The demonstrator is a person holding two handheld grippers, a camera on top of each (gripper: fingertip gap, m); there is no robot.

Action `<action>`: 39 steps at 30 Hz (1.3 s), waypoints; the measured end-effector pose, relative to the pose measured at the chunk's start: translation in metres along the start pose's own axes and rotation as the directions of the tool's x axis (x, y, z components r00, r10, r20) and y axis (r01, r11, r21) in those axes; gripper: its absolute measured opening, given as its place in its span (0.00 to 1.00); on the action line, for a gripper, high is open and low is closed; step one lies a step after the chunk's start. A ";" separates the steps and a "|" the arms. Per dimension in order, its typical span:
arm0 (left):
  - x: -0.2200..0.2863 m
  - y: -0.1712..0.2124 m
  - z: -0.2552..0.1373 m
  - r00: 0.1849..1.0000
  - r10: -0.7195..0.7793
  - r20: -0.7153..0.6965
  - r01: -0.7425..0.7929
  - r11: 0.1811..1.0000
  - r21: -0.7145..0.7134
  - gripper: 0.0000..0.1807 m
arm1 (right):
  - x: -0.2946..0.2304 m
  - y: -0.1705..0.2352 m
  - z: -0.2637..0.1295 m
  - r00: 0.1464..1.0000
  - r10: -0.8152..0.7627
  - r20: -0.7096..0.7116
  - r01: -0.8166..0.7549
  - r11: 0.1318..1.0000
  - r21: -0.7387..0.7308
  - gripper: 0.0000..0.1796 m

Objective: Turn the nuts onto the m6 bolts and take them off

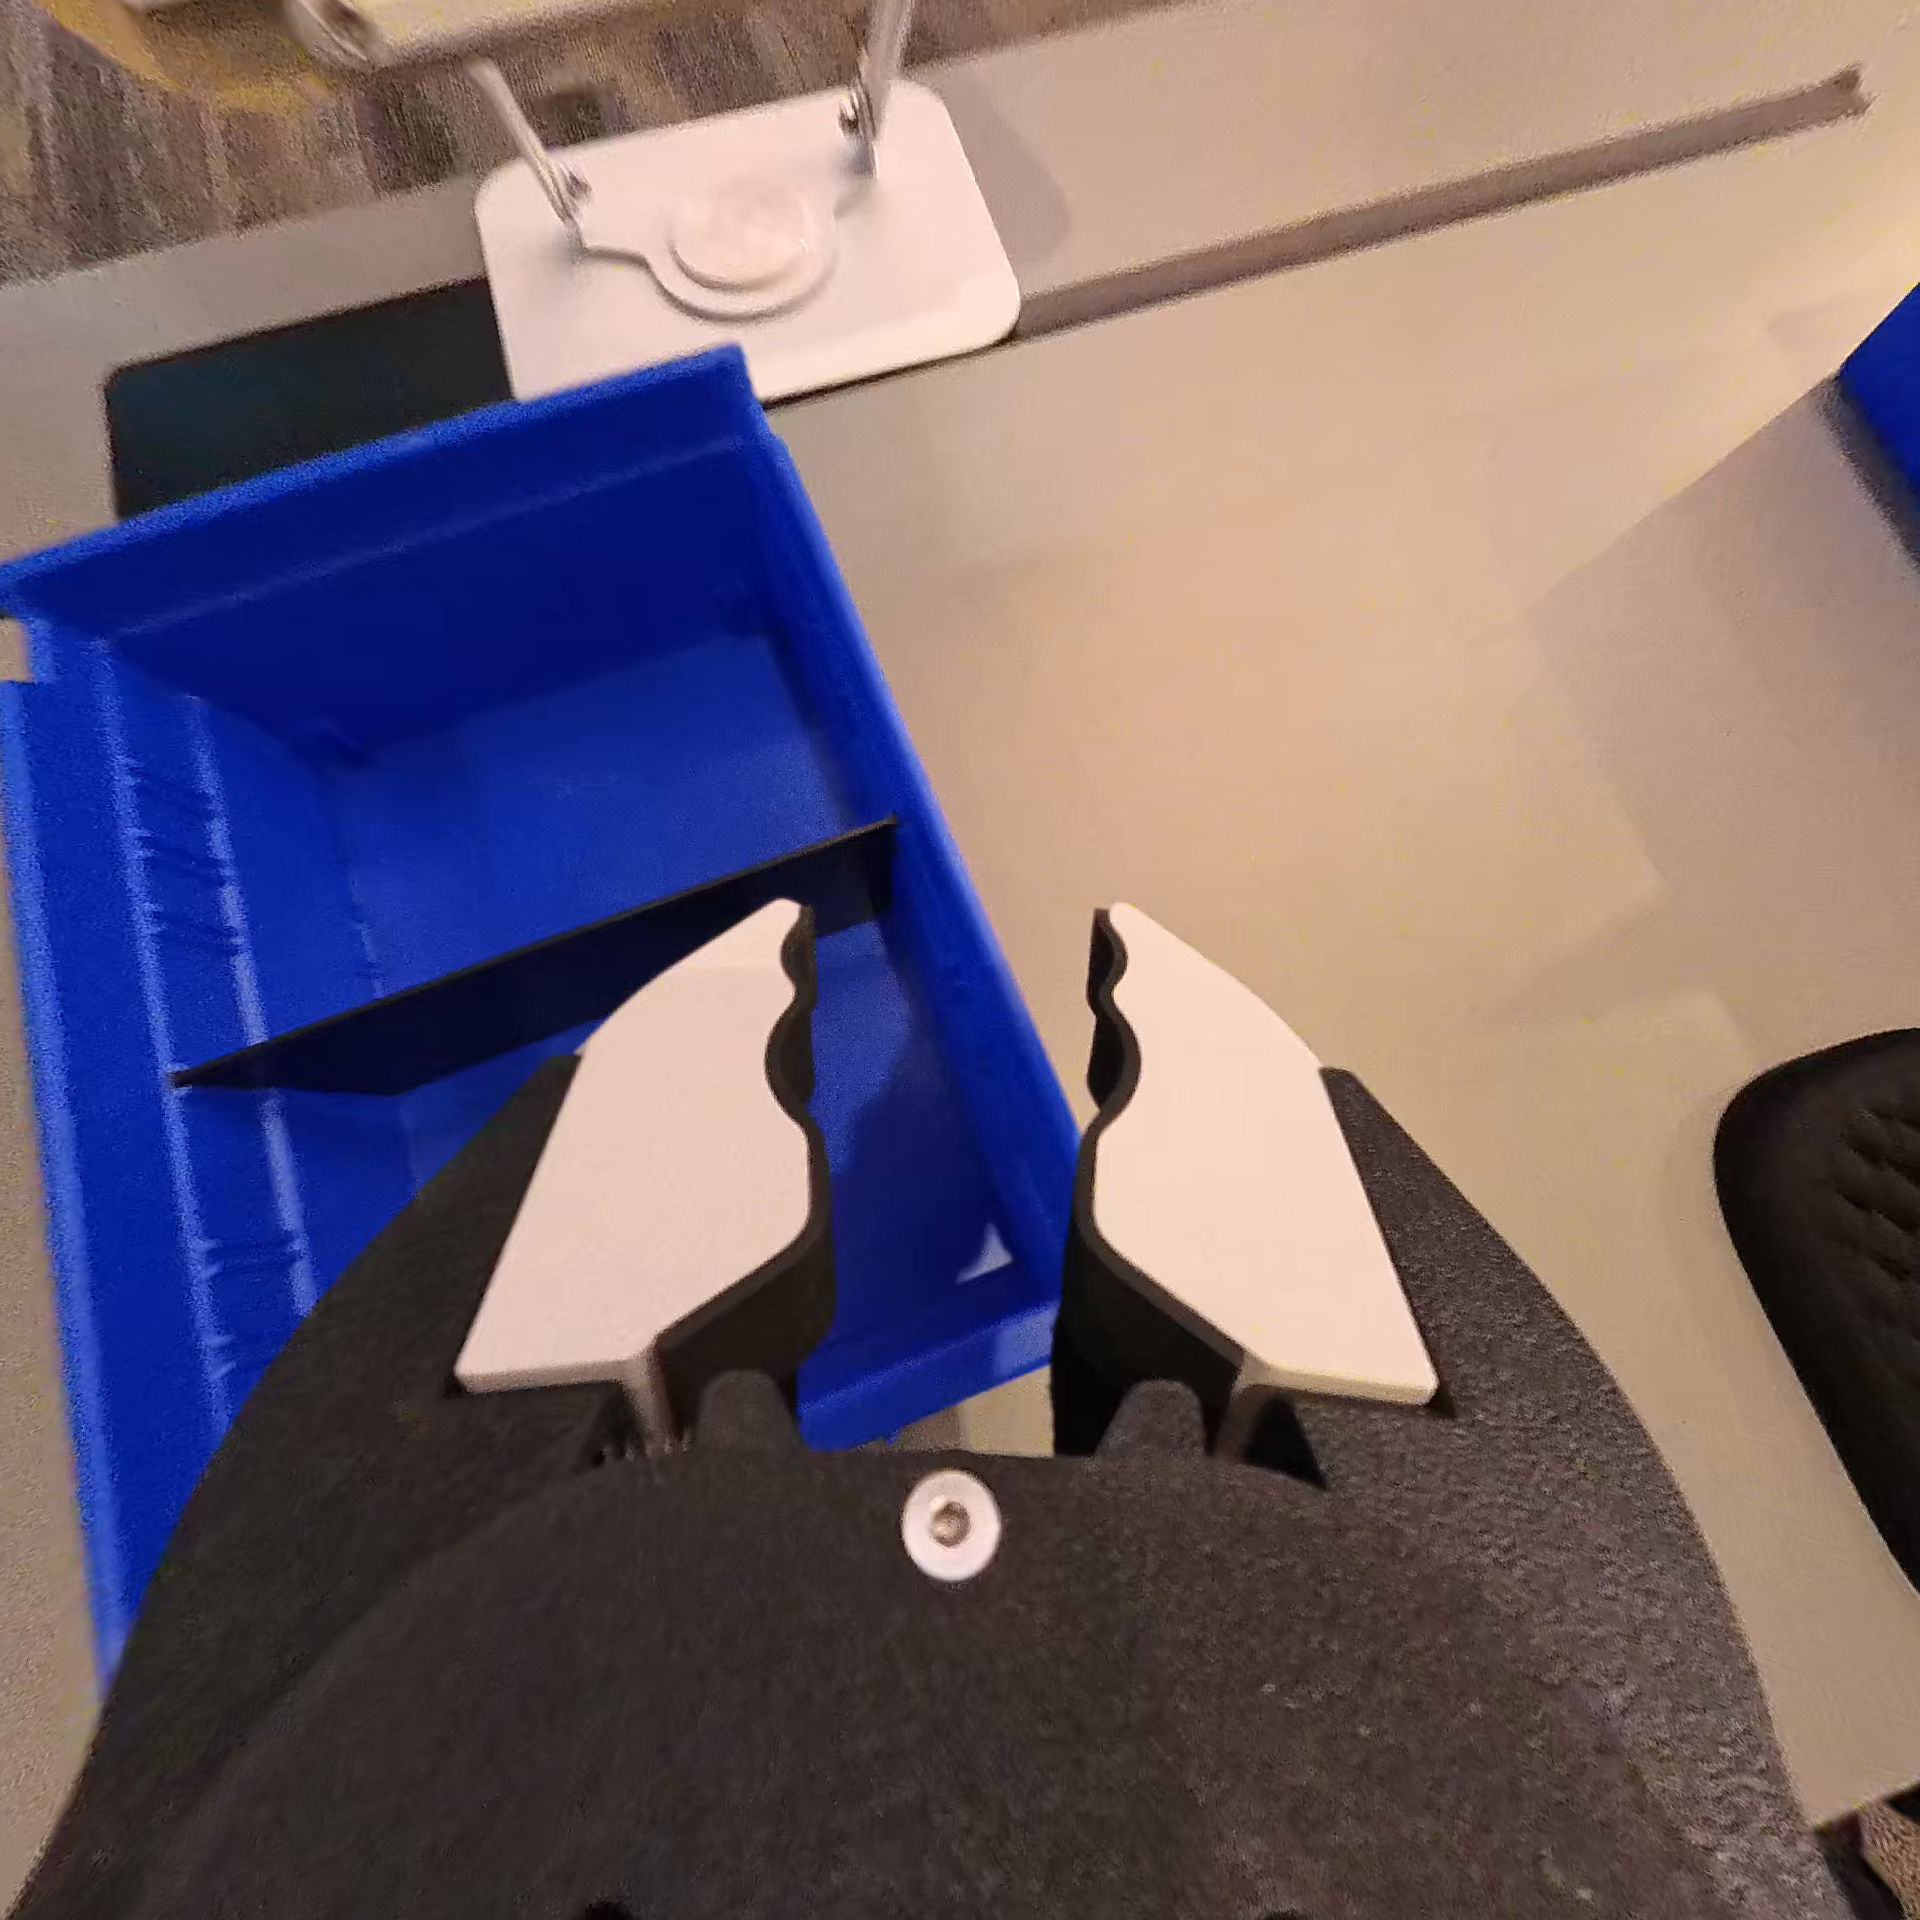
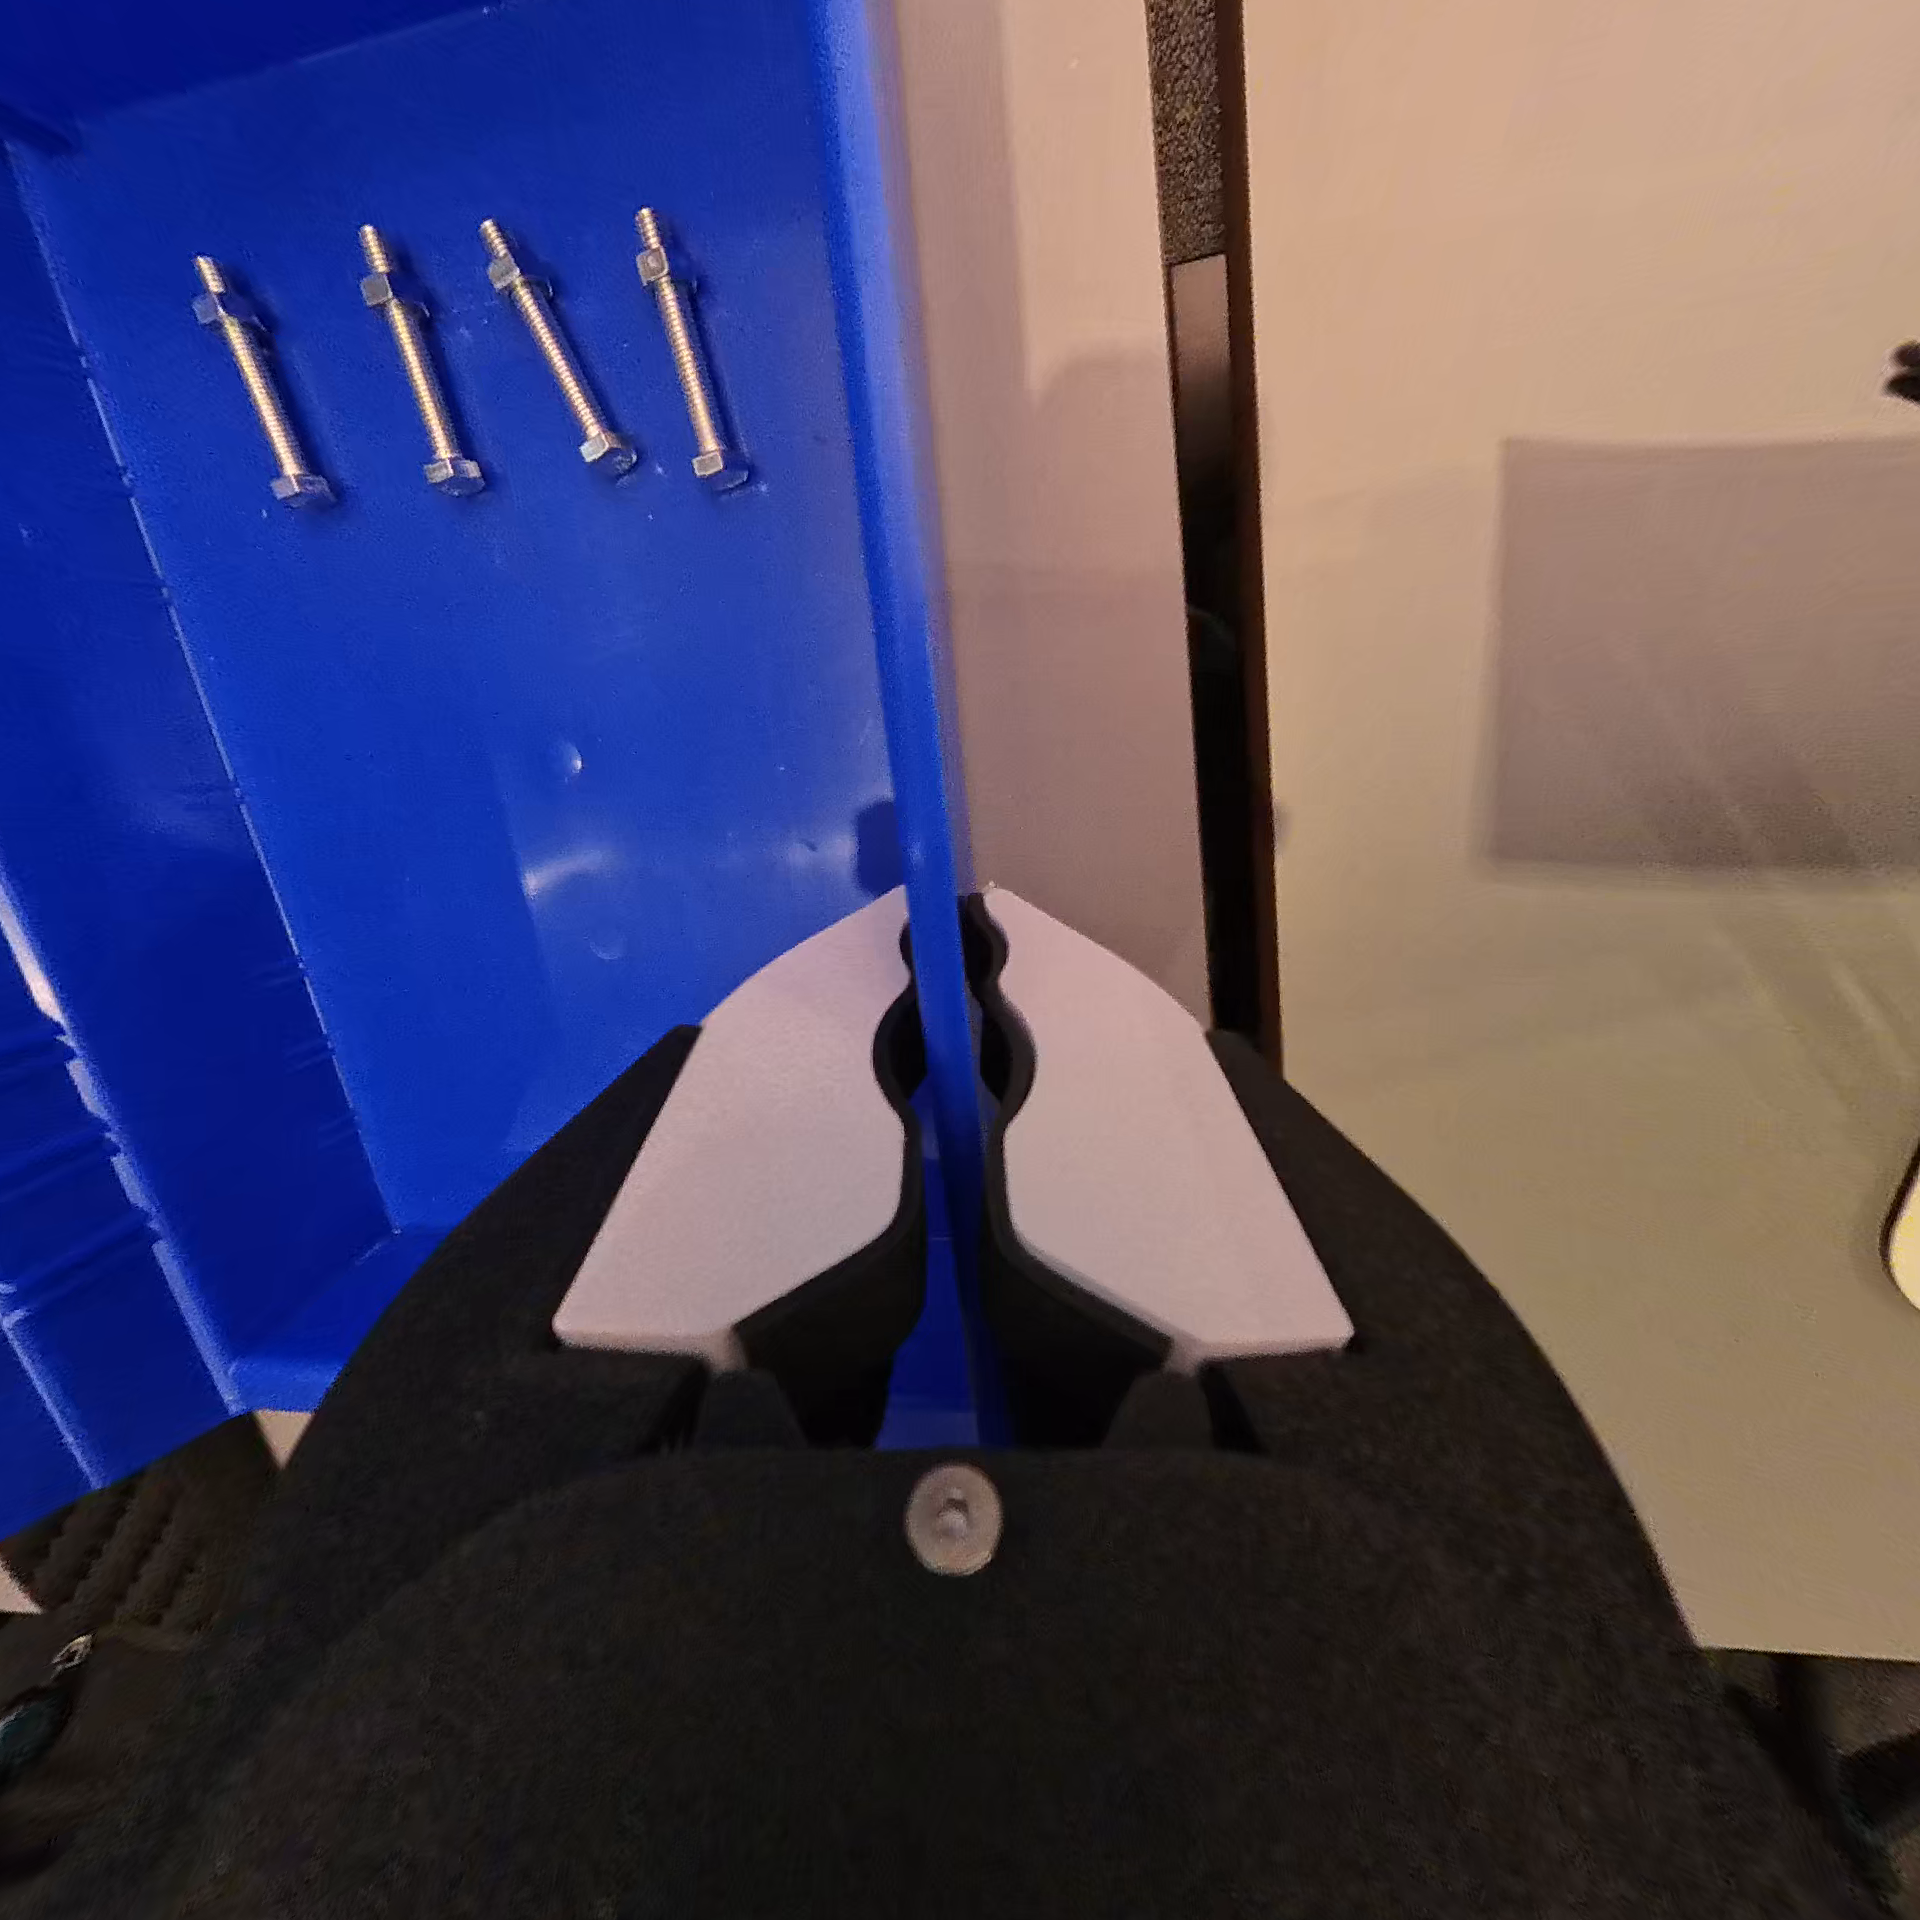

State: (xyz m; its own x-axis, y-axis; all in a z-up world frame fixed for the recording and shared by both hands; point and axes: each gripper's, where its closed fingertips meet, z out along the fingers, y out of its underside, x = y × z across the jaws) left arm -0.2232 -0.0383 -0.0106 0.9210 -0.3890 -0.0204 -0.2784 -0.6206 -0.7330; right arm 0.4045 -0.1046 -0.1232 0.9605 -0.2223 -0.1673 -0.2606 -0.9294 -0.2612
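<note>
Bolts [image 2: 468, 364] lie ahead-left of right gripper [image 2: 940, 904], clamped on bin wall [image 2: 894, 644]; left gripper [image 1: 951, 914] gapes.

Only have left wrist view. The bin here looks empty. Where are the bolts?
Observer: Four bolts lie side by side on the floor of a second bin.
Operator: Nuts on?
Observer: Yes, each has a nut near its threaded tip.
Operator: Right tool?
Observer: The right tool is shut on that bin's side wall.
</note>
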 end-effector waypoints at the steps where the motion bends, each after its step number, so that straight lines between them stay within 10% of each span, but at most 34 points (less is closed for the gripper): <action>1: -0.007 -0.003 -0.009 1.000 -0.010 -0.001 0.010 1.000 0.020 0.28 | -0.001 0.000 0.000 0.999 0.022 0.023 -0.022 1.000 0.001 0.03; 20: -0.163 0.077 -0.146 0.959 -0.249 0.135 0.216 0.951 0.221 0.23 | -0.119 -0.035 -0.102 0.989 -0.059 0.134 0.051 0.997 0.062 0.03; 39: -0.243 0.228 -0.206 0.862 -0.453 0.226 0.404 0.885 0.233 0.21 | -0.682 -0.003 -0.101 0.643 -0.675 0.361 0.711 0.702 0.045 0.03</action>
State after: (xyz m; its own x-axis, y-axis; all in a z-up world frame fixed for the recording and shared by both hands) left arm -0.5668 -0.2258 -0.0331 0.9820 0.0994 0.1608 0.1890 -0.5478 -0.8150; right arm -0.2398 0.0195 0.0880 0.7586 0.5908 -0.2748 0.4958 -0.7970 -0.3450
